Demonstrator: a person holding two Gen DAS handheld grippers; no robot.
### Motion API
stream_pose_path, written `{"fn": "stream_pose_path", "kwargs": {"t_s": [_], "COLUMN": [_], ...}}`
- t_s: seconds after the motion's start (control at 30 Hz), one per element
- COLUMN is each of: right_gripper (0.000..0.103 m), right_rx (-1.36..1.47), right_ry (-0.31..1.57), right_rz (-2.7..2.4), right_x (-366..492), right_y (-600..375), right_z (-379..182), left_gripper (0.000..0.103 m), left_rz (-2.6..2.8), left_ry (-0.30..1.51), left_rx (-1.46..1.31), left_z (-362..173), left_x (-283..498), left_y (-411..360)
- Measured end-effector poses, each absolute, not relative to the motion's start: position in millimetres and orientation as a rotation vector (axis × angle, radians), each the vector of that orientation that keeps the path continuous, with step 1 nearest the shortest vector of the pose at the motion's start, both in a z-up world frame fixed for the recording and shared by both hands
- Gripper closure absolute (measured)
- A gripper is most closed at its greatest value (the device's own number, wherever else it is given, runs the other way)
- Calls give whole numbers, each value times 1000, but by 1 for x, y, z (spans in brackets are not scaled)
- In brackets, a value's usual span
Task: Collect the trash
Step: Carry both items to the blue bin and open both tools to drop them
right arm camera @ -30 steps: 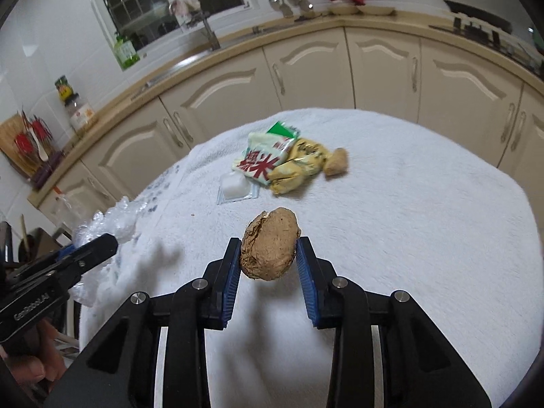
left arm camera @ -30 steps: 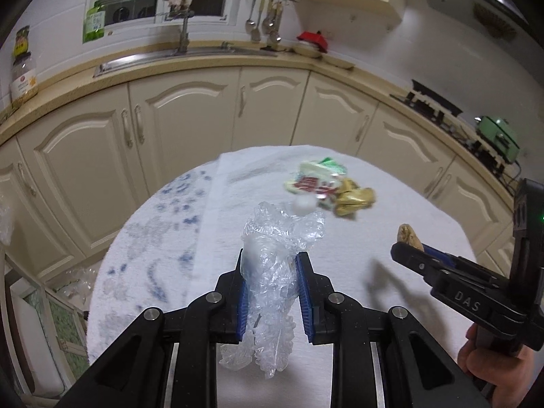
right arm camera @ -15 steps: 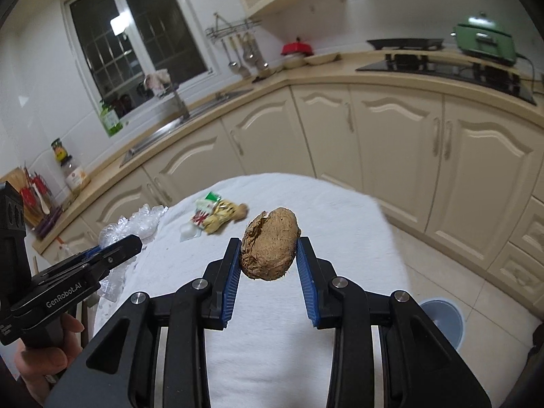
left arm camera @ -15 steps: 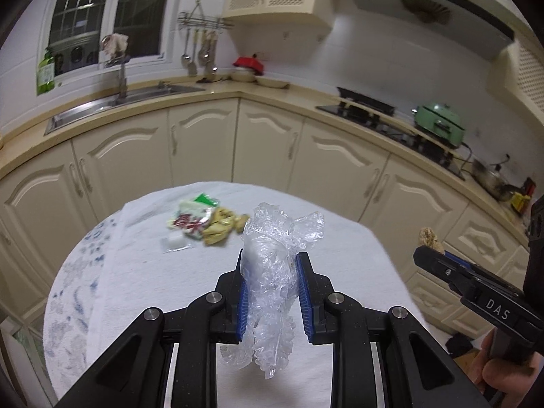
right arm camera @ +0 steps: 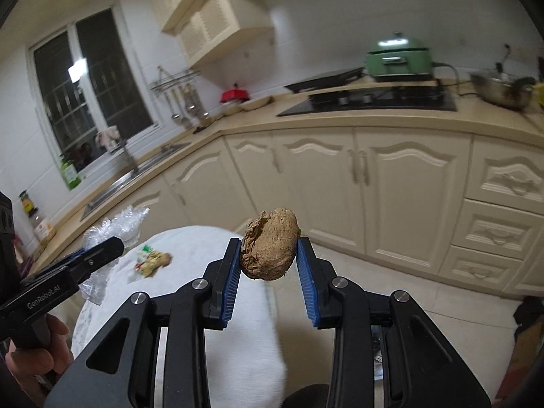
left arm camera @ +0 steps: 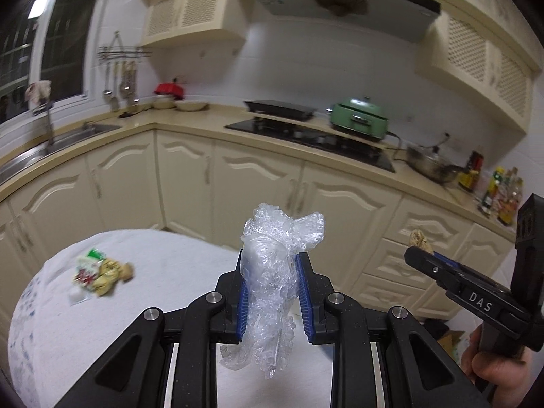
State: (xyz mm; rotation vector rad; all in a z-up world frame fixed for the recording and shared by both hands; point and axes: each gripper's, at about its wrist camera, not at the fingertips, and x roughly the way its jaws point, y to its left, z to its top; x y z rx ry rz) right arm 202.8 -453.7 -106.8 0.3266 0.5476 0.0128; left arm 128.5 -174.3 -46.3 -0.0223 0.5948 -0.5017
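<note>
My left gripper (left arm camera: pixel 271 258) is shut on a crumpled clear plastic bag (left arm camera: pixel 273 272), held up above the round table (left arm camera: pixel 176 292). My right gripper (right arm camera: pixel 268 243) is shut on a brown wrinkled lump of food scrap (right arm camera: pixel 268 250), held in the air past the table's edge. Each gripper shows in the other's view: the right one (left arm camera: pixel 421 248) at the right, the left one (right arm camera: pixel 105 241) at the left with the plastic bag (right arm camera: pixel 115 224). A pile of snack wrappers (left arm camera: pixel 98 272) lies on the table at the left; it also shows in the right wrist view (right arm camera: pixel 151 260).
The table has a white cloth (right arm camera: pixel 244 333). Cream kitchen cabinets (left arm camera: pixel 255 183) curve around behind it, with a sink (left arm camera: pixel 68 136), a hob (left arm camera: pixel 306 132) and a green pot (left arm camera: pixel 360 117) on the counter. Tiled floor (right arm camera: pixel 442 309) lies to the right of the table.
Both grippers have swung to the right and lifted, away from the table and toward the cabinets and hob. Each still holds its piece. The wrappers now sit far left.
</note>
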Motion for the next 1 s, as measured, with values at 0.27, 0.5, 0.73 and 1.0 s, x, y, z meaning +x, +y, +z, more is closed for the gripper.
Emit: {"fn": "stream_pose_path", "kwargs": {"t_s": [0.27, 0.5, 0.73, 1.0], "right_gripper": [70, 70, 70, 70], "right_rx": [365, 433, 522, 603], "right_ry": [571, 663, 775, 858], "right_rz": [-166, -240, -238, -237], "right_x": [187, 195, 214, 233], "right_y": [-533, -584, -612, -635], "right_z": [-123, -171, -229, -279], "left_gripper": [82, 82, 82, 81], "left_rz": [-661, -733, -753, -753], "left_ry": [679, 814, 958, 1066], "left_rx": [14, 85, 143, 196], "left_z": [-69, -108, -145, -192], "left_x": [153, 184, 234, 295], "left_y": [-259, -324, -386, -456]}}
